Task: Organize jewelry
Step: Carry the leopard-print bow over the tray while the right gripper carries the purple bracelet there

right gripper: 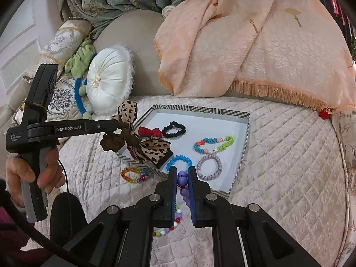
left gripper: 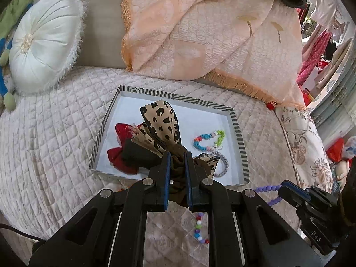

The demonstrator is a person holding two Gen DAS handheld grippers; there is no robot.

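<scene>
Our left tongs (left gripper: 178,155) clamp the leopard bow (left gripper: 163,122) above the tray's (left gripper: 239,133) near-left corner; its tails could snag the red bow (right gripper: 149,131) (half hidden). Our right tongs (right gripper: 182,173) pinch the purple beads (right gripper: 182,178) at the tray's near edge; the dangling strand, partly hidden, may slip.

The tray (right gripper: 201,110) lies on the quilt (right gripper: 289,166), before the cushion (right gripper: 106,84).

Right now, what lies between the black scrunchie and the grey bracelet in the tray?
The multicolour beaded bracelet lies between the black scrunchie and grey bracelet, per the right wrist view.
</scene>
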